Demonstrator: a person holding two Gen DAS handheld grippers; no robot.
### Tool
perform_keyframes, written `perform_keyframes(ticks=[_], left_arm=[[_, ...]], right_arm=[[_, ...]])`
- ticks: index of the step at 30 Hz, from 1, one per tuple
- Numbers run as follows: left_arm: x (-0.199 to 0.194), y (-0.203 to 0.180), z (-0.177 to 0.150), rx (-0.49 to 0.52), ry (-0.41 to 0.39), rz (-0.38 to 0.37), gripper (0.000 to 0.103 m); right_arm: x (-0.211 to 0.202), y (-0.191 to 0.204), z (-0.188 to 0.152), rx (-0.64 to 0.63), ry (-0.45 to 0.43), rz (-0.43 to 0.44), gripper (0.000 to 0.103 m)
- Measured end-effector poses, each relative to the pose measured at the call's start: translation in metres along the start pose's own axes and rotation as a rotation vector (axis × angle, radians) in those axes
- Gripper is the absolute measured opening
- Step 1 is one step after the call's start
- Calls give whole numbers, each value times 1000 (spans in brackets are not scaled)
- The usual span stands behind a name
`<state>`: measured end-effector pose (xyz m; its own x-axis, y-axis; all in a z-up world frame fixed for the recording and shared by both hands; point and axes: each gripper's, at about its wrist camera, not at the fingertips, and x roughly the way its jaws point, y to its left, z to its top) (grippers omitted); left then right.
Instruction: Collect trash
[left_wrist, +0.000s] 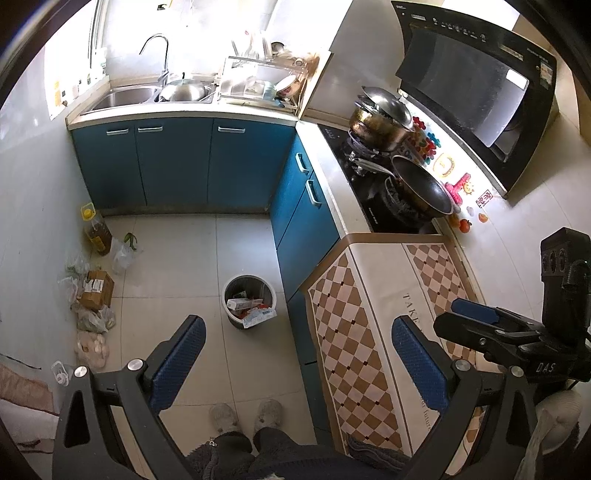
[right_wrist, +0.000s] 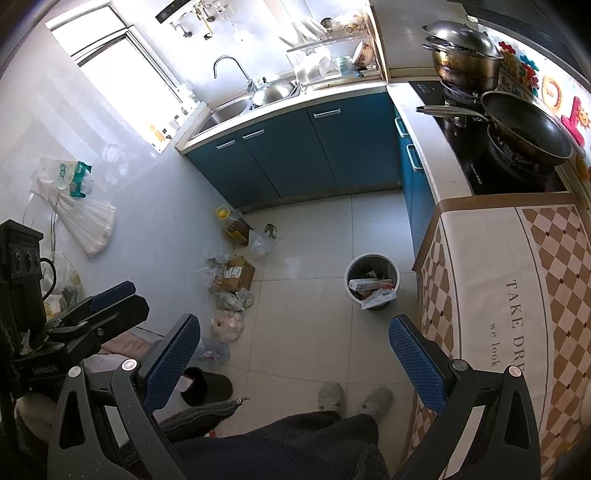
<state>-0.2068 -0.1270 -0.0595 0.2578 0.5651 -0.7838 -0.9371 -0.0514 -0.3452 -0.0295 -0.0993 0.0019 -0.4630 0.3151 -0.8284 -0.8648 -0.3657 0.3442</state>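
A round grey trash bin (left_wrist: 229, 291) (right_wrist: 351, 271) stands on the tiled floor beside the blue cabinets, holding cartons and wrappers. One wrapper (left_wrist: 260, 317) (right_wrist: 376, 300) hangs over its front rim. On the floor by the left wall lie clear plastic bags (left_wrist: 122, 254) (right_wrist: 258, 242), a cardboard box (left_wrist: 96, 290) (right_wrist: 238, 275) and a crushed plastic bottle (left_wrist: 61, 371) (right_wrist: 214, 350). My left gripper (left_wrist: 301, 354) is open and empty, high above the floor and nearer than the bin. My right gripper (right_wrist: 295, 352) is also open and empty, beside the left one.
A chequered cloth covers the counter (left_wrist: 369, 314) (right_wrist: 517, 295) on the right, with a wok (left_wrist: 421, 184) on the stove behind it. An oil bottle (left_wrist: 96, 230) stands by the wall. The person's grey slippers (right_wrist: 354, 400) and a black slipper (right_wrist: 207, 387) are on the floor below.
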Motion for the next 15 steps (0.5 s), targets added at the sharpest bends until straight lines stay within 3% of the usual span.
perform_keyframes(ticks=[15], left_arm=[[-1,-3,8,-4,-12,-1,103]], right_arm=[[-1,0,1,-3,-2,2,103]])
